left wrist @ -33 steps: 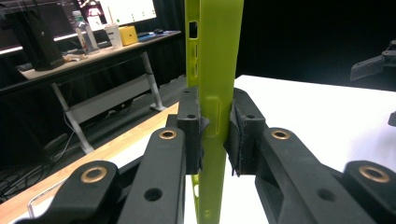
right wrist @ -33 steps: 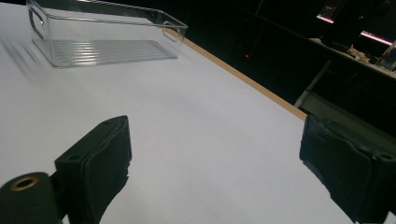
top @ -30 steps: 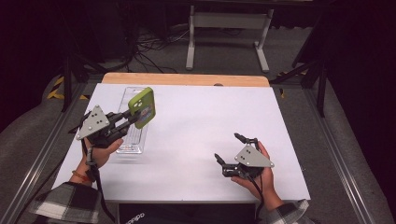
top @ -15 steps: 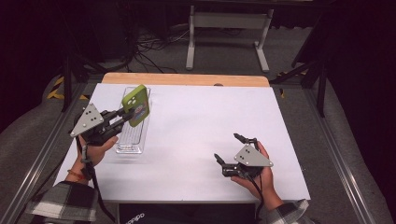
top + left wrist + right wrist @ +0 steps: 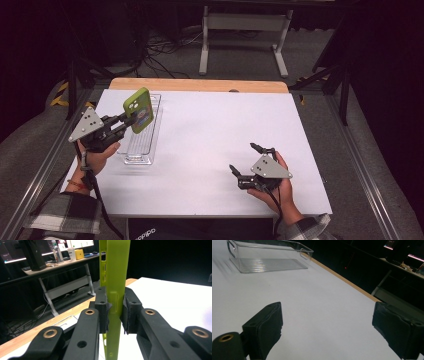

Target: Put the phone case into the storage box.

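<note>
A lime-green phone case (image 5: 139,110) hangs upright above the clear plastic tray (image 5: 137,161) at the table's left side. My left gripper (image 5: 131,120) is shut on its lower half. In the left gripper view the two pads (image 5: 103,307) press both faces of the green case (image 5: 115,277), seen edge-on. My right gripper (image 5: 244,157) rests in a hand near the front right of the white table (image 5: 215,130), open with nothing between its jaws. The right gripper view looks between its open pads (image 5: 265,323) across the tabletop to the clear tray (image 5: 304,251), which has nothing in it.
A wooden strip (image 5: 200,85) runs along the table's far edge. Beyond it stand a grey desk frame (image 5: 240,30) and cables on the floor. Metal rails (image 5: 360,165) flank the table on both sides.
My left gripper has carried the green case a little to the left over the tray. The right gripper has stayed where it was.
</note>
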### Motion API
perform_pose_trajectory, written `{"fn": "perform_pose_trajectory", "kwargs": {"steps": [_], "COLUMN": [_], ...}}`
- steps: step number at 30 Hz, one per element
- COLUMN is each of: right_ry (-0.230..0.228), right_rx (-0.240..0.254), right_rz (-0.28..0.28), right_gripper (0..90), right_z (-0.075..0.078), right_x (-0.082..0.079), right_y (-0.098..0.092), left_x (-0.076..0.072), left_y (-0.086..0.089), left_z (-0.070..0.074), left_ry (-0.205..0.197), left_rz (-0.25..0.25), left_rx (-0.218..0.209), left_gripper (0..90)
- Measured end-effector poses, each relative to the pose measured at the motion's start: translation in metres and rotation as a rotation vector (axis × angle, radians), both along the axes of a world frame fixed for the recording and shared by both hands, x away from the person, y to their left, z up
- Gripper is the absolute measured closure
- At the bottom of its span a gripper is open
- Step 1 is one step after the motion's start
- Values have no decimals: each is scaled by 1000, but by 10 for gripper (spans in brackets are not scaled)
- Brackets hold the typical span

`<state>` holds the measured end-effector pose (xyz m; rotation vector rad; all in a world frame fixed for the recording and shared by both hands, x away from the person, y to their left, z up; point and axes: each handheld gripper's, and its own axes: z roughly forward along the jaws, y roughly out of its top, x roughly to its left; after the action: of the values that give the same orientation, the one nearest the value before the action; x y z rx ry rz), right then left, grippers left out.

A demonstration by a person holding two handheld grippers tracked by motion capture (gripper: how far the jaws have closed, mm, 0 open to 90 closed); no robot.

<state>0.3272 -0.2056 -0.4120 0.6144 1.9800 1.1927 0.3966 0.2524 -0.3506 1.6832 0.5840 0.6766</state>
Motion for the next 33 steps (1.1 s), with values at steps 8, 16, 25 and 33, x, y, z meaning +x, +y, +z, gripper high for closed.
{"fn": "perform_pose_trajectory", "kwargs": {"steps": [8, 16, 25, 33], "right_ry": [10, 20, 25, 26], "right_rx": [5, 3, 7, 5], "right_rz": [-7, -13, -10, -8], "right_gripper": [102, 102, 103, 103], "right_z": [-1, -3, -4, -3], "right_x": [1, -2, 0, -2], "right_y": [0, -4, -4, -5], "left_x": [19, 38, 62, 81], "left_y": [5, 4, 0, -4], "left_z": [-8, -16, -20, -21], "left_ry": [36, 68, 97, 120], "left_rz": [-9, -2, -10, 7], "left_rx": [-19, 9, 51, 82], "left_gripper": [776, 775, 776, 775]}}
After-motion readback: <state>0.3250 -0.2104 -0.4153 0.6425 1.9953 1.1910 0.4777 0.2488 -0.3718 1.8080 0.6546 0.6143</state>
